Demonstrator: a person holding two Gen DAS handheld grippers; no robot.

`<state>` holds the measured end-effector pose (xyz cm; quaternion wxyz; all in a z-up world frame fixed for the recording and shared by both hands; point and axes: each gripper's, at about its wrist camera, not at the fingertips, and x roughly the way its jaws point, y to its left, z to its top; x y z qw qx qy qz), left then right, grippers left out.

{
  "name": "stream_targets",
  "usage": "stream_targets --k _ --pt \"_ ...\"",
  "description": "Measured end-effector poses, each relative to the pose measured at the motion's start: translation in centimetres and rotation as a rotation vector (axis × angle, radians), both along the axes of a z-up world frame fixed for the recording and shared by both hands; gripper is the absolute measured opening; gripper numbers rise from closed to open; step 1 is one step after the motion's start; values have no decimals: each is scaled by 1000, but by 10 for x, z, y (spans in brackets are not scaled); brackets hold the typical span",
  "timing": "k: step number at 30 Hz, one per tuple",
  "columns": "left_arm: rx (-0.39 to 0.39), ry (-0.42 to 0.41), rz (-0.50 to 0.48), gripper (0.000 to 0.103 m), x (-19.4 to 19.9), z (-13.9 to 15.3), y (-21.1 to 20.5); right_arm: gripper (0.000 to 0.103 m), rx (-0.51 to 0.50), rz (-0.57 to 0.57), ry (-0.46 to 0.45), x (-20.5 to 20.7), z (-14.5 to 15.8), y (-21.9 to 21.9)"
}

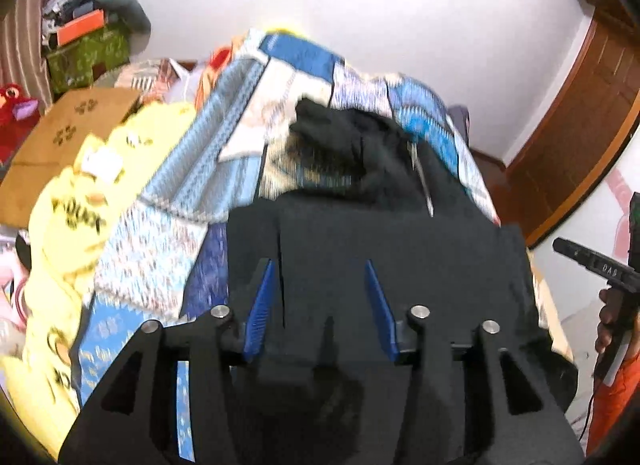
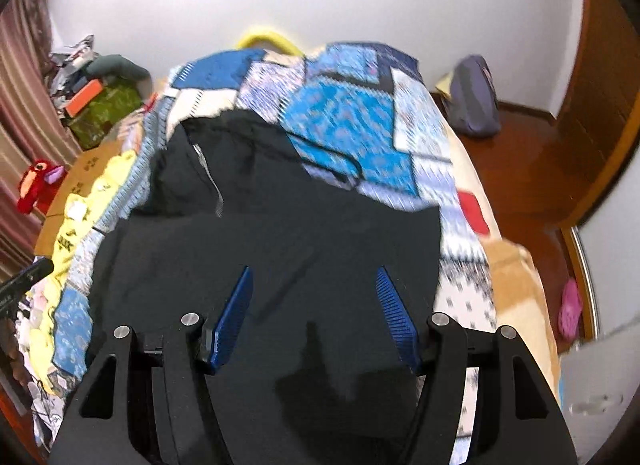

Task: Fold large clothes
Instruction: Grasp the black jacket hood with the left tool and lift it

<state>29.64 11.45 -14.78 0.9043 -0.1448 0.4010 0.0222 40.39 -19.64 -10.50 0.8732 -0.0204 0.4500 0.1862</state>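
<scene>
Both the left gripper (image 1: 322, 297) and the right gripper (image 2: 316, 305) hover with jaws wide apart, holding nothing, above the black hooded jacket (image 2: 260, 233) spread on the patchwork quilt (image 2: 344, 125). Best to pinch one hem corner each, then lift evenly toward the hood (image 1: 340, 145).

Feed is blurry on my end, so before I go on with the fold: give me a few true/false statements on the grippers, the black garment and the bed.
1. The left gripper is shut on the black garment. False: its jaws stand apart with nothing between them.
2. The right gripper is open above the garment. True.
3. The garment lies on a blue patchwork quilt. True.
4. The garment is white. False: it is black, with a light zipper showing.
5. A red plush toy sits off the bed's left side. True.
</scene>
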Motion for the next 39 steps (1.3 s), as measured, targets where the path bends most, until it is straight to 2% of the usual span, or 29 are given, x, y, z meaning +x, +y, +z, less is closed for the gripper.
stream_targets --k 2,6,10,13,17,23,27,29,31,32,33,34,35,36,38,39 --pt "-10 -10 -5 50 16 5 2 60 5 19 -20 10 4 11" --pt "-18 20 -57 50 54 1 -3 60 -8 42 -42 32 5 31" --pt "18 44 -111 50 94 -8 -18 60 -20 69 -30 60 -1 53" --pt "14 71 -129 50 126 -18 -25 60 -43 79 -7 90 -13 69" --pt "-81 117 -127 50 169 -35 -23 60 -24 45 61 129 -33 81" --pt "-255 167 -42 50 216 -60 -4 60 43 -10 180 187 -65 101" --pt "-313 222 31 52 238 -86 9 60 41 -24 281 209 -93 111" --pt "-371 245 47 53 246 -100 13 63 84 -29 321 212 -106 111" --pt "-397 252 58 53 251 -106 13 59 128 -45 287 208 -106 107" --pt "-400 246 62 53 253 -107 12 49 150 -33 275 204 -105 106" --pt "-393 238 64 53 254 -105 11 29 153 -20 265 202 -103 106" --pt "-375 222 70 52 255 -103 9 16 142 -6 242 197 -98 107" --pt "-343 190 78 45 253 -97 5 7 115 -16 217 194 -95 107" --pt "-313 171 78 43 253 -93 2 6 120 -19 206 191 -92 106" --pt "-248 144 51 29 250 -83 -7 4 166 -13 197 182 -84 101" --pt "-209 125 28 27 247 -76 -13 4 175 -7 187 178 -79 97"
